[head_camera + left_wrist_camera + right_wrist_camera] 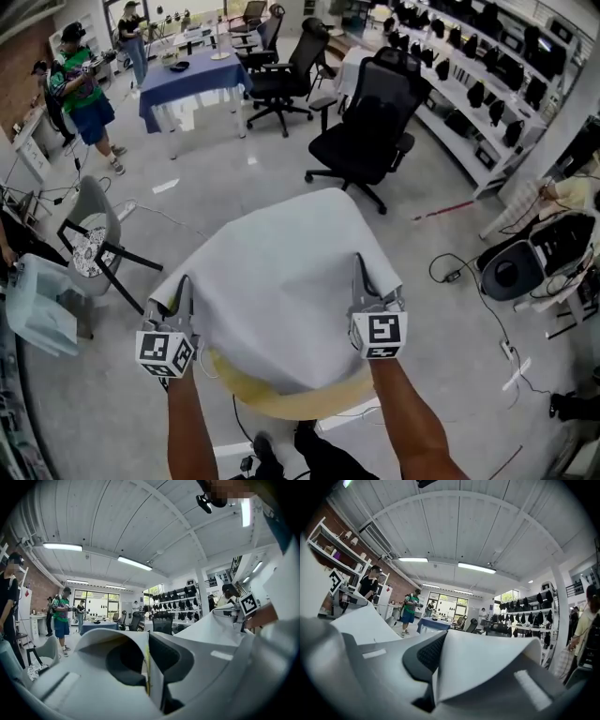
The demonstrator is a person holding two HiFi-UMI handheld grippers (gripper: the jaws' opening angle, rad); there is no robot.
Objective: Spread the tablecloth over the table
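Two claws share the job, one at each near corner of the white tablecloth [281,281]. In the left gripper view, the left claw [148,670] has its jaws pinched nearly together on a thin fold of the cloth's edge, which stands upright between the pads. In the right gripper view, the right claw [432,682] is likewise clamped tight on its corner, and the fabric folds over and hides one jaw. From the head view, the left claw [182,292] and right claw [360,279] sit well apart and roughly level with each other, keeping the near hem stretched between them. The cloth spreads away from the person over a round table [281,401]. Its far edge and far corners droop out of the claws' reach, near a black office chair [370,127]. The table's yellowish near rim shows bare below the held hem, so the near side is not yet covered. Whether the middle of the cloth rests on the tabletop or floats above it cannot be told. Judged step: mid-spread, with the sheet laid out ahead and the near edge not yet set down. The next move likely calls for drawing both corners evenly toward the person and lowering them past the bare rim. The hem should stay taut and square, so the overhang matches all round before either claw lets go.
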